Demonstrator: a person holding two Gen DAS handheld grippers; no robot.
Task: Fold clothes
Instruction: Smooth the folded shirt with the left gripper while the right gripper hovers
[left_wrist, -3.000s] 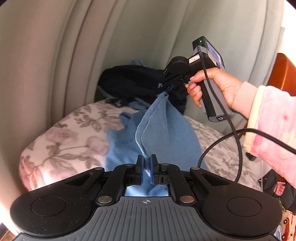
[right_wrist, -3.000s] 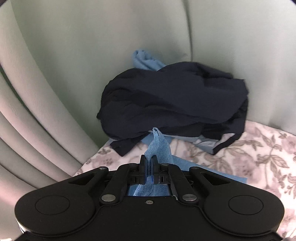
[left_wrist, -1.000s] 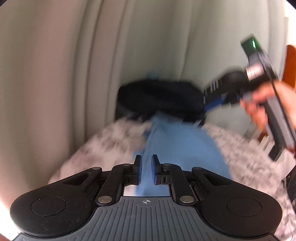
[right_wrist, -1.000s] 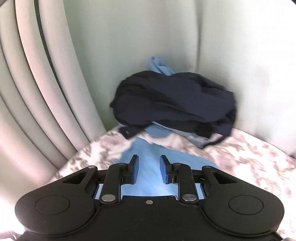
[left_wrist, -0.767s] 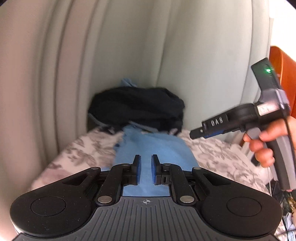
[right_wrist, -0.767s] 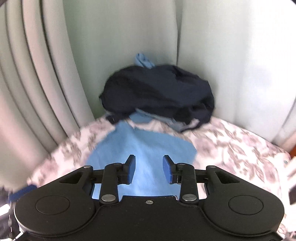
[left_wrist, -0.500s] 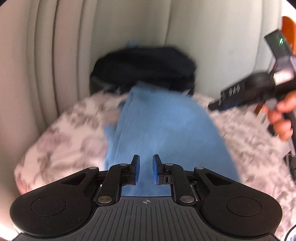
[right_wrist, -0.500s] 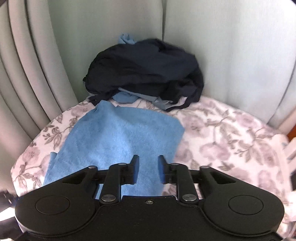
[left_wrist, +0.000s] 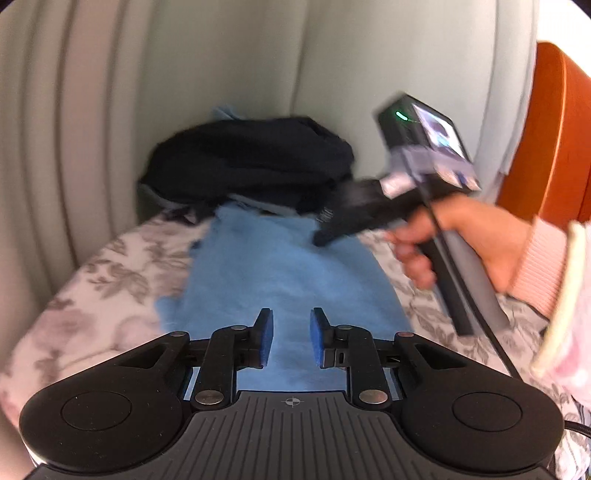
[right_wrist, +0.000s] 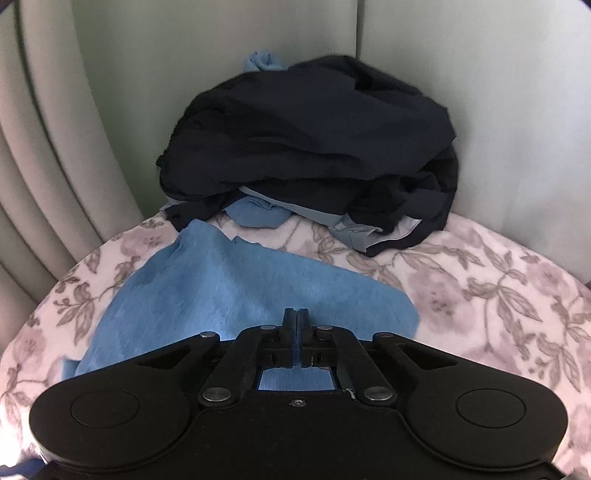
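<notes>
Two grippers are down over one blue cloth (right_wrist: 236, 295), which lies spread flat on the floral cushion (right_wrist: 498, 288) just in front of the dark heap of clothes (right_wrist: 314, 147) at the back of the seat.

Your right gripper (right_wrist: 296, 325) has just been closing, and its jaws now meet over the near edge of the cloth. They look shut tight. Whether any fabric is pinched between the pads cannot be told from its own camera; from the left camera its nose is blurred, low over the cloth's far right side.

Your left gripper (left_wrist: 291, 332) has just been opening. Its jaws stand a little apart with the blue cloth showing through the gap, lying beneath them and not gripped.

By the look of it, you are between folds: the cloth is laid out and you are setting up fresh holds on its edge. Next, you would need to lower the left gripper to its edge, close on a single layer, and check that the right one really has cloth before you lift. Keep both pinches level so the fold lands square.
</notes>
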